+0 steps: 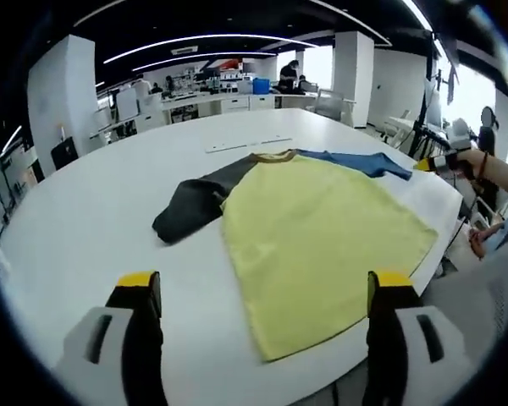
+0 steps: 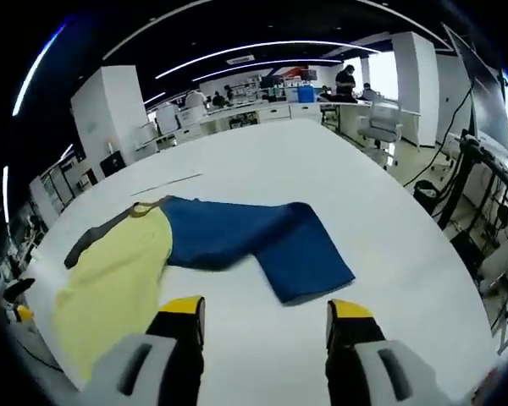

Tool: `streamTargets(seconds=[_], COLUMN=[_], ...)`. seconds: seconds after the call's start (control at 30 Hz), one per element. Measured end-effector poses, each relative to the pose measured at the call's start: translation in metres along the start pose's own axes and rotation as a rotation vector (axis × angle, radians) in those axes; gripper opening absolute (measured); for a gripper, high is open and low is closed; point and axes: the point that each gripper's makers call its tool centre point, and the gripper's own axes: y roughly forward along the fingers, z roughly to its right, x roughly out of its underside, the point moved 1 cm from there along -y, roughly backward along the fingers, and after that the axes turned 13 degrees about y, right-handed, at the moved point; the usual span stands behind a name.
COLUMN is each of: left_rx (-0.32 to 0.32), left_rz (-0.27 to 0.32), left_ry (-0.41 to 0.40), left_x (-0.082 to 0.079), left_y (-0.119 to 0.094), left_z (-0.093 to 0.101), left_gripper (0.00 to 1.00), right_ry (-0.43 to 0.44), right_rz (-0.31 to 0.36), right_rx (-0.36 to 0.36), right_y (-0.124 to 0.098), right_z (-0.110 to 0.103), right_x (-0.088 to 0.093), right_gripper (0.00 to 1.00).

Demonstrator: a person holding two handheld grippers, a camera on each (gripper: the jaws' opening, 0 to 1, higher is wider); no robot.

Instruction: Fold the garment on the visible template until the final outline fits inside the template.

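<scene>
The yellow-bodied shirt with one black and one blue sleeve (image 2: 118, 279) runs off the white tabletop (image 2: 406, 254) edge at eight o'clock; distant shelf items are too small to identify.

A white table (image 1: 85, 220) carries a yellow, blue and dark-sleeved garment (image 1: 313, 228) spread flat.

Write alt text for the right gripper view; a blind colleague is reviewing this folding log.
A garment lies flat on a white table, its blue sleeve stretched toward the camera, its yellow body at left and a dark sleeve beyond. The right hand-held gripper hovers open just short of the blue cuff, holding nothing. An open-plan office fills the background.
</scene>
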Motion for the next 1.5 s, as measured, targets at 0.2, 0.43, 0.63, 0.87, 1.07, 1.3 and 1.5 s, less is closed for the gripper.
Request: streamTargets(seconds=[0.2, 0.43, 0.63, 0.87, 1.07, 1.3, 1.5], left_rx=[-0.002, -0.013, -0.025, -0.025, -0.038, -0.038, -0.046], left_rz=[0.003, -0.003, -0.009, -0.010, -0.016, -0.027, -0.025], left_ry=[-0.003, 0.015, 0.033, 0.023, 0.023, 0.037, 0.033], left_x=[0.000, 0.000, 0.002, 0.002, 0.003, 0.005, 0.004], left_y=[0.001, 0.001, 0.000, 0.000, -0.001, -0.002, -0.003], left_z=[-0.001, -0.004, -0.006, -0.008, -0.013, -0.011, -0.014], left_gripper=[0.98, 0.93, 0.89, 0.87, 0.85, 0.83, 0.82], right_ry=[0.005, 0.047, 0.084, 0.103, 0.079, 0.207, 0.143], right_rz=[0.013, -0.009, -0.015, -0.001, -0.002, -0.016, -0.054], right_rx=[0.066, 0.147, 0.228, 0.268, 0.305, 0.270, 0.246], right_y=[0.013, 0.029, 0.037, 0.042, 0.045, 0.044, 0.038], right_z=[0.010, 0.022, 0.036, 0.040, 0.036, 0.030, 0.039], right_x=[-0.008, -0.006, -0.001, -0.005, -0.005, -0.006, -0.007], right_gripper=[0.44, 0.34, 0.34, 0.31, 0.25, 0.00, 0.00])
